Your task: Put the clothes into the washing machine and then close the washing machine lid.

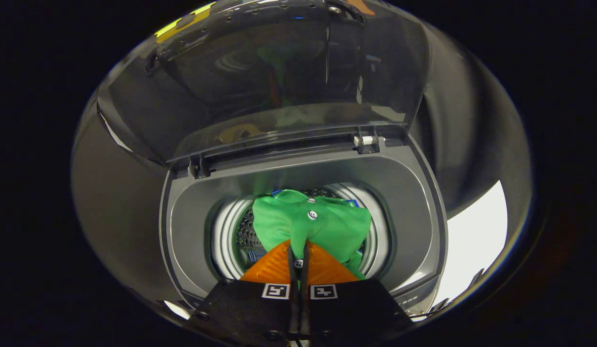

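Observation:
A green garment [311,222] with white buttons hangs bunched over the round drum opening [228,231] of a dark grey top-loading washing machine [414,212]. My gripper [298,250] is shut on a fold of that green cloth, the two fingers pressed close together with fabric pinched between them. The garment sits just ahead of the fingertips and hides most of the drum; perforated metal and something blue show at its left side. The machine's tinted transparent lid [279,82] stands raised open behind the opening, hinged along the back edge.
The grey plastic collar [192,212] rings the drum mouth. Lid hinges [368,141] sit on the back rim. A pale floor or wall patch [476,236] shows to the right of the machine. Control markings lie on the front right rim [409,299].

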A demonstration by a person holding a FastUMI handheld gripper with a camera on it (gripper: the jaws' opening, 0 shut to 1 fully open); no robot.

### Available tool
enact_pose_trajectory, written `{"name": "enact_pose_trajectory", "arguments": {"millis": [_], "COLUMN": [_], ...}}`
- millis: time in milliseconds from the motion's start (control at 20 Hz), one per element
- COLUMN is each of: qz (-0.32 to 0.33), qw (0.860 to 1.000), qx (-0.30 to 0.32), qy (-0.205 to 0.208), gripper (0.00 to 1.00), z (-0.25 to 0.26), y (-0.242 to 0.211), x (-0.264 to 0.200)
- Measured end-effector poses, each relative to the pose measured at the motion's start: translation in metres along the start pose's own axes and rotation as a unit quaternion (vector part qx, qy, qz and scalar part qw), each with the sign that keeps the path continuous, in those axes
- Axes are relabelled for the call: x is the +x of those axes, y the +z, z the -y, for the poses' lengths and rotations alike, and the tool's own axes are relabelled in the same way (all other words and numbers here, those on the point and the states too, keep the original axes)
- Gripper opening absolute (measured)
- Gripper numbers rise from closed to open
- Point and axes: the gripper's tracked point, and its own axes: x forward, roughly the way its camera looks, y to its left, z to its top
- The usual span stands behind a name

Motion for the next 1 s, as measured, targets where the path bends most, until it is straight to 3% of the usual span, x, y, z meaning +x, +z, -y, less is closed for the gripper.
{"name": "enact_pose_trajectory", "arguments": {"millis": [400, 550, 650, 800, 1000], "qz": [-0.013, -0.035, -0.013, -0.001, 0.059], "qw": [1.0, 0.999, 1.0, 1.0, 0.998], "qx": [-0.002, -0.007, -0.019, -0.009, 0.007], "qy": [-0.006, 0.004, -0.007, 0.01, 0.036], "gripper": [0.02, 0.59, 0.98, 0.97, 0.97], "z": [0.003, 0.002, 0.008, 0.002, -0.003], "y": [-0.004, -0.02, -0.018, -0.011, 0.04], "x": [0.005, 0.008, 0.005, -0.011, -0.053]}}
